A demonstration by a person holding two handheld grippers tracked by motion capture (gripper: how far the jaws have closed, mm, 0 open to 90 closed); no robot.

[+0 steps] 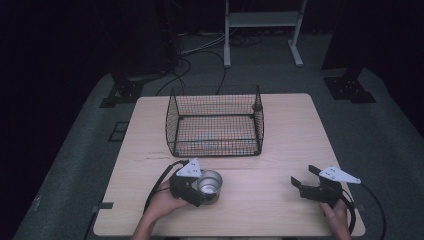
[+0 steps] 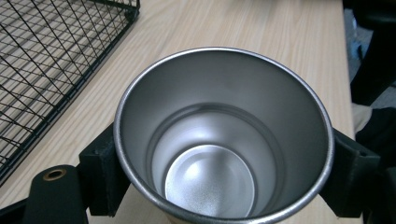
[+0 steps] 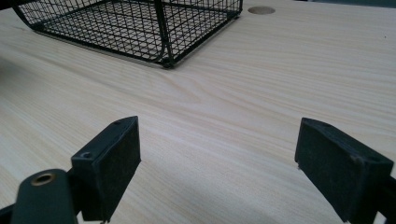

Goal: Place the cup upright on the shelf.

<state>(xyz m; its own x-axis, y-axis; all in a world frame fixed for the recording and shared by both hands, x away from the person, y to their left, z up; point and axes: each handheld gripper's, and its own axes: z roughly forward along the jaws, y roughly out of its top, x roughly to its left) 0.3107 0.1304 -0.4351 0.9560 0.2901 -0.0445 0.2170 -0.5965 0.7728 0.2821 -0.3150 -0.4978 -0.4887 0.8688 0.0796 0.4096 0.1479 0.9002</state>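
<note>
**Left claw pinches the steel cup**

From the high view I see my left claw (image 1: 200, 187) clamped on the steel cup (image 1: 209, 183), standing upright on the table (image 1: 280, 200) just near of the wire basket (image 1: 215, 122). My right claw (image 1: 306, 177) sits well apart to the right, spread.

In the left gripper view, both pads press the cup's (image 2: 219, 140) sides.

In the right gripper view, my jaws stand wide with bare table (image 3: 219, 140) between them.

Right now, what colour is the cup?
Silvery bare metal cup, clearest in the left gripper view.
</note>
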